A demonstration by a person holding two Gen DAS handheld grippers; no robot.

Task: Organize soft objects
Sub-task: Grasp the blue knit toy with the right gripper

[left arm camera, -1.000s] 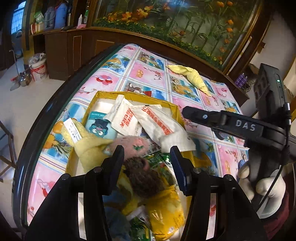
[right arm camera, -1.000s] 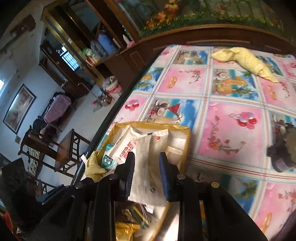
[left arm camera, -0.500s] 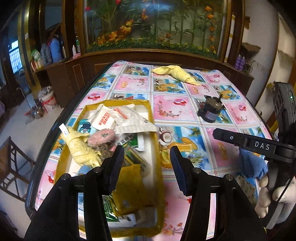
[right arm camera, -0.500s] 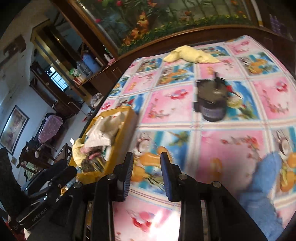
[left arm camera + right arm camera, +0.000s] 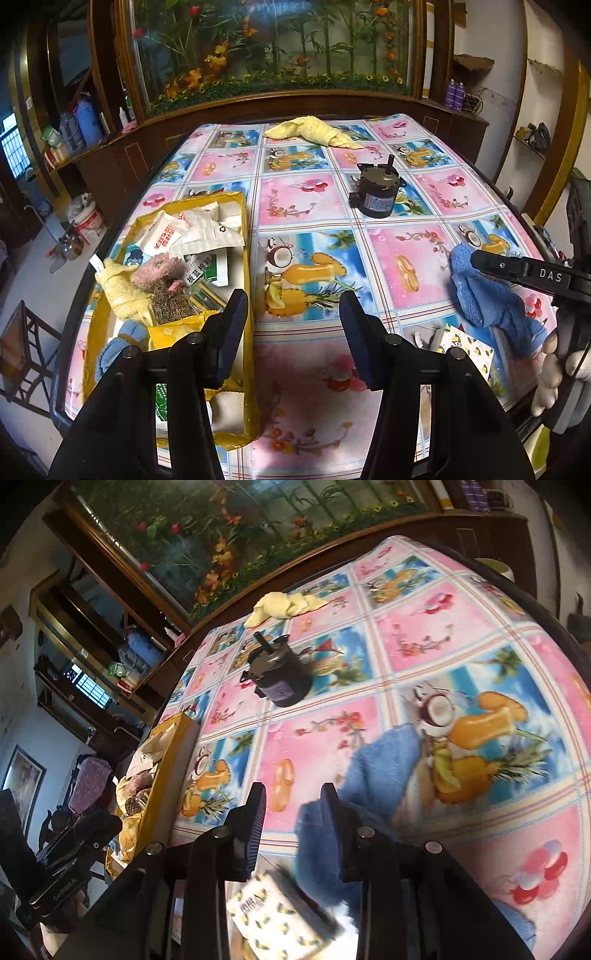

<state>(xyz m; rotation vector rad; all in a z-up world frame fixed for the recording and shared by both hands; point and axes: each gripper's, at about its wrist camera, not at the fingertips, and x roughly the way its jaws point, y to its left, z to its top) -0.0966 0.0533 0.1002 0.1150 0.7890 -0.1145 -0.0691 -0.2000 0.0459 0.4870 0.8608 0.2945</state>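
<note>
a second ago both your tongs were over the yellow box [image 5: 246, 236], the right one nearly closed above the white packets. now you have pulled both back and swung to the right, so the whole table [image 5: 306, 199] shows — that reads as one drop-off finished and the next pick begun.

your right tongs [image 5: 291, 794] are now low over the blue cloth [image 5: 384, 768] at the near right part of the table. the jaws stand a little apart, wider than they were, and hold nothing. one finger [image 5: 330, 805] lies just against the left edge of the cloth, though whether it truly touches is hard to tell through the blur. a small lemon-print pack [image 5: 280, 912] lies just below the fingers, beside the cloth.

your left tongs [image 5: 291, 314] are wide apart and empty, hanging over the bare tablecloth just right of the box wall, touching nothing.

the box already holds a pale yellow cloth [image 5: 118, 291], a pink plush [image 5: 159, 266], a bristly brown thing, packets and something blue near the front. still out on the table: the blue cloth, and a yellow cloth [image 5: 314, 131] at the far edge. the dark motor [image 5: 376, 192] is not soft — i judge it stays where it is.
</note>
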